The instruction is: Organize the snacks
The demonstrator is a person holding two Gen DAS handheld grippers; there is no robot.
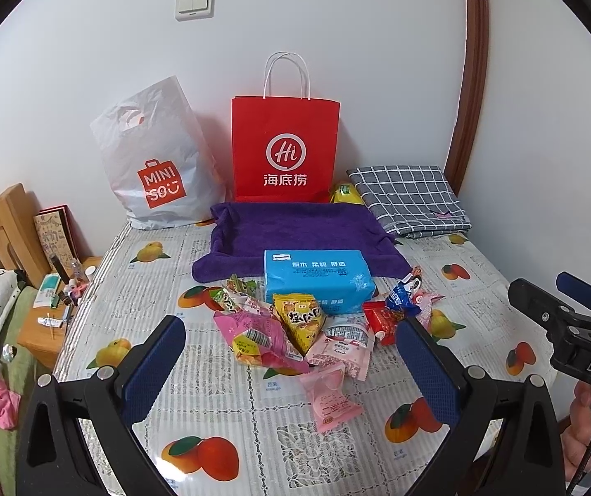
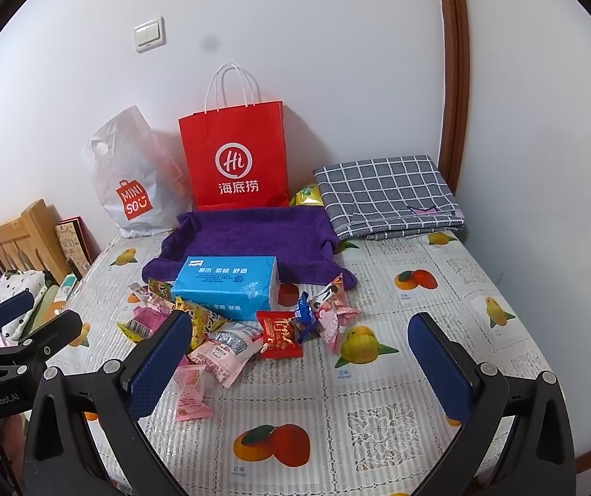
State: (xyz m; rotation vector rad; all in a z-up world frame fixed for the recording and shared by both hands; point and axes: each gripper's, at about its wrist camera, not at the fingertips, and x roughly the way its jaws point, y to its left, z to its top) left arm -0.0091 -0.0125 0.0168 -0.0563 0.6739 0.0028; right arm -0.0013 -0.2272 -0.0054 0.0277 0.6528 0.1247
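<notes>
— Nothing sorted yet?
— No. Loose foil snack packets (image 1: 295,330) lie heaped mid-worktop (image 1: 221,434), at six o'clock from the blue tissue pack (image 1: 316,277); the purple towel-lined tray (image 1: 295,227) is bare. Left tongs (image 1: 291,366) and right tongs (image 2: 299,363) both gape, grasping nothing.

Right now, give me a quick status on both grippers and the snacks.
Left gripper open, empty. Right gripper open, empty. Snack pile loose on the tablecloth, none sorted. Blue tissue pack sits against the pile, in front of the purple towel.
</notes>
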